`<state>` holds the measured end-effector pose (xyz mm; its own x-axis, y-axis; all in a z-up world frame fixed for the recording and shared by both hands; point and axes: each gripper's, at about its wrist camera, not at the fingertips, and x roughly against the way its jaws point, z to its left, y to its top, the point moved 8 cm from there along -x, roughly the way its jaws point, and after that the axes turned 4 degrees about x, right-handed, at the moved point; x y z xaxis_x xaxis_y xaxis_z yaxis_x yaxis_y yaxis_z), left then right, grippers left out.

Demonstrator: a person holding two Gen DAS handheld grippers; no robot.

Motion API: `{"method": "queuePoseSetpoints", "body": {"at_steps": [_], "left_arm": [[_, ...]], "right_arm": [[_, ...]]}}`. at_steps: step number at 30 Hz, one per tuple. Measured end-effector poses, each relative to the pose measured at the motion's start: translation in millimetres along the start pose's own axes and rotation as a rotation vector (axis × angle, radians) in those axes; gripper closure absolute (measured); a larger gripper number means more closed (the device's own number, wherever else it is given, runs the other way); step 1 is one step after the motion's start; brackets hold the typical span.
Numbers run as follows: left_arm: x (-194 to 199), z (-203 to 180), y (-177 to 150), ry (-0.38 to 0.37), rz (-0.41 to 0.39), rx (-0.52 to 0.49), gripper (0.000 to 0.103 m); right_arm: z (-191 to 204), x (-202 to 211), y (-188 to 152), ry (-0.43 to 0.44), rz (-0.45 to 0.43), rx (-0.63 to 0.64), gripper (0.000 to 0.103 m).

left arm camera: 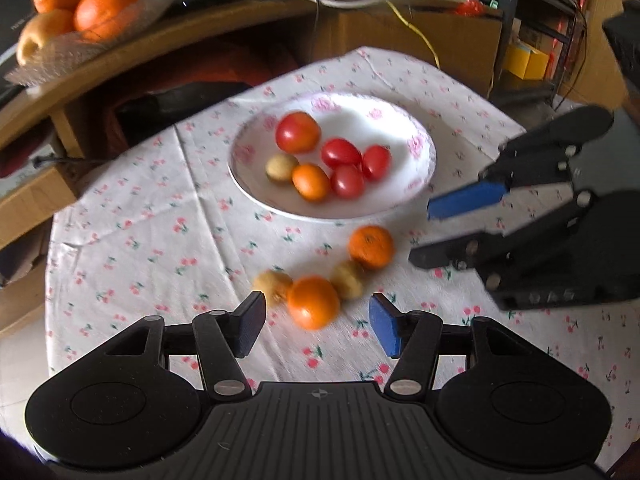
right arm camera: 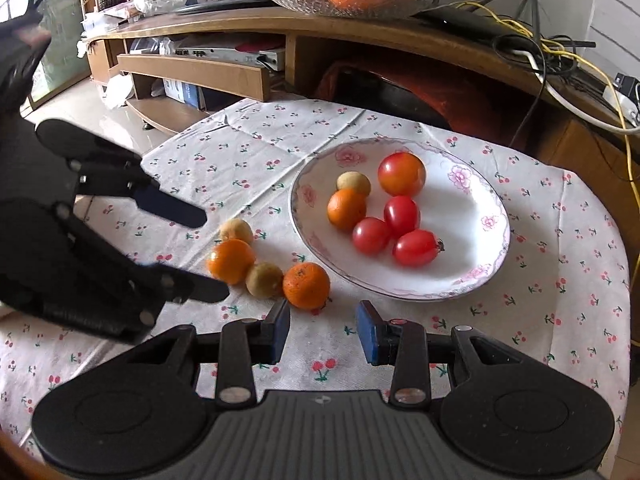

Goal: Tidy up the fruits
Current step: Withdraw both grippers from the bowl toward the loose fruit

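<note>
A white flowered plate (left arm camera: 360, 120) (right arm camera: 460, 216) holds a big tomato (left arm camera: 298, 132), three cherry tomatoes, a small orange (left arm camera: 311, 182) and a small brown fruit. In front of it on the cloth lie two oranges (left arm camera: 313, 302) (left arm camera: 371, 247) and two brown fruits (left arm camera: 273, 284) (left arm camera: 348, 280). My left gripper (left arm camera: 316, 320) (right arm camera: 207, 254) is open, its fingertips flanking the nearer orange (right arm camera: 231, 261) without touching it. My right gripper (right arm camera: 323, 326) (left arm camera: 428, 236) is open and empty, just short of the other orange (right arm camera: 306, 286).
The round table's cherry-print cloth (right arm camera: 256, 152) ends in an edge close behind the plate. Beyond stands a wooden shelf with a glass bowl (right arm camera: 352, 2) (left arm camera: 68, 52) of large oranges, tangled cables (right arm camera: 560, 52) and cardboard boxes (left arm camera: 440, 40).
</note>
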<state>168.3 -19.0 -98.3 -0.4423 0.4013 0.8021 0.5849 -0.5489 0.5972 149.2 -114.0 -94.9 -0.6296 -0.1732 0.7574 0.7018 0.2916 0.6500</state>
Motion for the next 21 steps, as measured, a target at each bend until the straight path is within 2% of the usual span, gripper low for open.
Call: {"method": "queuePoseSetpoints", "body": {"at_steps": [4,13,15,17,21], "left_arm": [[-12,-1,-5,-0.011,0.035,0.015,0.051],[-31,0,4,0.012,0.039,0.058,0.050],[-30,0,4,0.020,0.035,0.053,0.053],[-27,1,4,0.038,0.028,0.047,0.064],[-22,3,2,0.033,0.028,0.050,0.064]], "right_arm": [[-3,-2,-4,-0.002,0.014,-0.004,0.065],[-6,-2,-9,0.007,0.023,-0.009,0.065],[-6,-3,-9,0.014,0.020,-0.011,0.065],[-4,-4,-7,0.022,0.014,-0.006,0.065],[-3,-8,-3,0.036,0.008,-0.025,0.065]]}}
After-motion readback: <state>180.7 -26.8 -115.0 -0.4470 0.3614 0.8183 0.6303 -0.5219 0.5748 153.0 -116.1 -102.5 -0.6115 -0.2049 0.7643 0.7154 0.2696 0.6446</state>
